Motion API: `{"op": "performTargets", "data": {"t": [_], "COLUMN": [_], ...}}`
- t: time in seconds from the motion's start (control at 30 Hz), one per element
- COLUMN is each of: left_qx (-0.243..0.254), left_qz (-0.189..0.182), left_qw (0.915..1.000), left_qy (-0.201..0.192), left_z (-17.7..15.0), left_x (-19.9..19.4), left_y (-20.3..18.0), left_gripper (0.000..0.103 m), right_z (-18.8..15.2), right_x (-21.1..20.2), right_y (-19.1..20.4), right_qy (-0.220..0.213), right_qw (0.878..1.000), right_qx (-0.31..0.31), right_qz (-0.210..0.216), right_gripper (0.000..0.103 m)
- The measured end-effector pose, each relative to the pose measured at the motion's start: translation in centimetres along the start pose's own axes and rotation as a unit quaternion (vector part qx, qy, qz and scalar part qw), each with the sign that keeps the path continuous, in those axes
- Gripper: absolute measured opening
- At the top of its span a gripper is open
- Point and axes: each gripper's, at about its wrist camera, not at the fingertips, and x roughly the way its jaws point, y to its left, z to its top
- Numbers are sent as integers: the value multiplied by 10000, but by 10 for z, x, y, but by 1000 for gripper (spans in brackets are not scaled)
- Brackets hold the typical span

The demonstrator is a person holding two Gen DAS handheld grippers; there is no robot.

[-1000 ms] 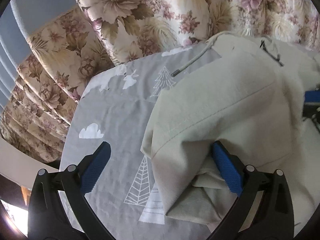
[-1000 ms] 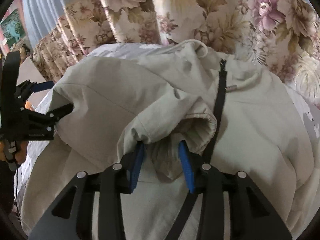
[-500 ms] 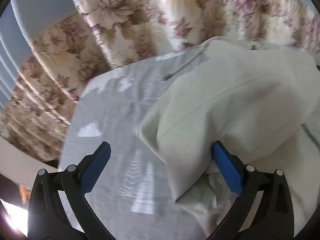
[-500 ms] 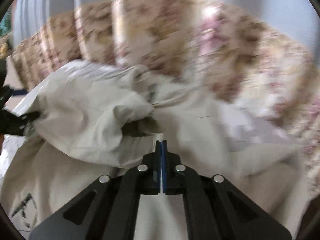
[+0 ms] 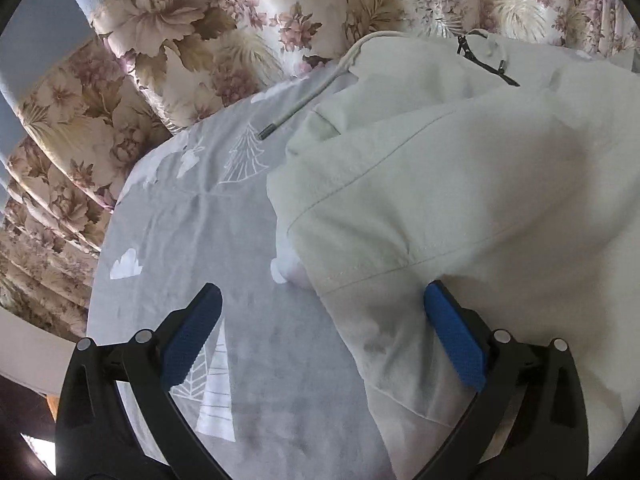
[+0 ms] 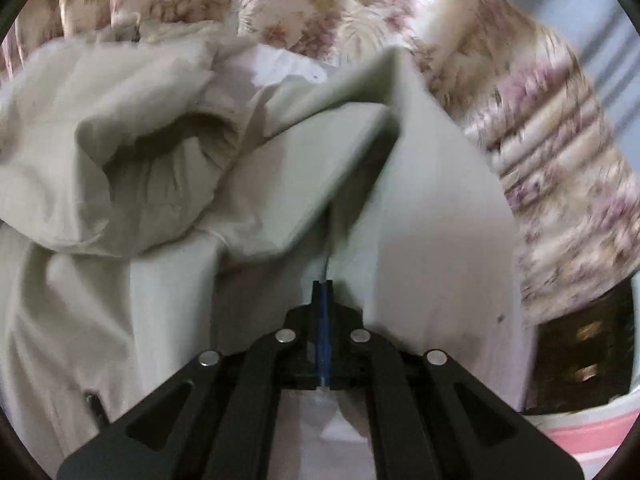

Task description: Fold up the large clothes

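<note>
A large cream hooded jacket [image 5: 460, 184] lies on a grey bed sheet [image 5: 192, 240] printed with white trees and clouds. Its drawstring [image 5: 308, 96] and black zipper [image 5: 486, 66] show at the far end. My left gripper [image 5: 320, 332] is open, its right blue pad [image 5: 454, 334] against the jacket's edge and its left pad over the sheet. In the right wrist view the jacket [image 6: 120, 140] is bunched, a sleeve opening at left. My right gripper [image 6: 322, 292] is shut on a fold of the jacket [image 6: 420, 200] and lifts it into a tent shape.
A flowered curtain [image 5: 200, 40] hangs beyond the bed's far edge and also shows in the right wrist view [image 6: 540, 140]. A pink and white container [image 6: 592, 432] stands at the lower right of the right wrist view.
My right gripper shut and took hold of a jacket fold, then swung right, pulling it up. My left gripper stayed open while the jacket's edge shifted over the sheet.
</note>
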Motion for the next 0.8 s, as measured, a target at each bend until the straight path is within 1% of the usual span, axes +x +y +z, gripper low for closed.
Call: {"op": "performTargets", "data": {"t": [0.07,0.1,0.17,0.2,0.23,0.27,0.33,0.4,0.5,0.53,0.57,0.6,0.63,0.7,0.73,0.77,0.8], "left_qx": [65,147,257,279,274,262,257,321,494,501,495,490,483,460,438,420,403], "left_qz": [26,107,228,266,282,311,325,387,533,543,536,524,528,509,478,443,407], "left_qw": [10000,9998,9994,9993,9992,9992,9991,9987,9974,9973,9973,9974,9974,9976,9979,9981,9983], "left_qy": [0,25,-2,-4,0,7,24,29,-8,-5,7,12,11,24,39,57,78], "left_z": [0,0,0,1,1,0,-1,-3,-2,-1,-1,-2,-2,-3,-3,-3,-2], "left_x": [-2,-1,-2,-3,-3,-3,-6,-10,-16,-16,-16,-16,-16,-15,-14,-13,-12], "left_y": [-1,-4,-8,-9,-9,-8,-6,-6,-9,-9,-9,-9,-9,-9,-8,-7,-7], "left_gripper": [100,100,100,100,100,100,100,100,100,100,100,100,100,100,100,100,100], "right_z": [13,25,37,41,40,39,30,25,21,17,16,17,14,8,8,6,6], "right_x": [-21,-27,-16,-2,4,12,6,-3,-11,-13,-15,-16,-18,-21,-18,-16,-13], "right_y": [-3,4,19,29,31,34,38,44,51,55,56,57,56,52,51,47,45], "right_qy": [-508,-661,-466,-266,-206,-135,-209,-309,-299,-320,-346,-361,-401,-461,-481,-506,-494], "right_qw": [9971,9932,9908,9908,9914,9904,9857,9851,9835,9842,9838,9834,9822,9798,9805,9832,9839], "right_qx": [268,266,129,-38,-111,-148,-59,-157,-194,-208,-214,-201,-183,-109,-82,-44,-7], "right_qz": [495,924,1263,1326,1287,1369,1671,1687,1771,1731,1745,1768,1827,1944,1903,1751,1719], "right_gripper": [0,3,3,3,3,3,3,4,4,5,9,24,35,35,35,37,37]}}
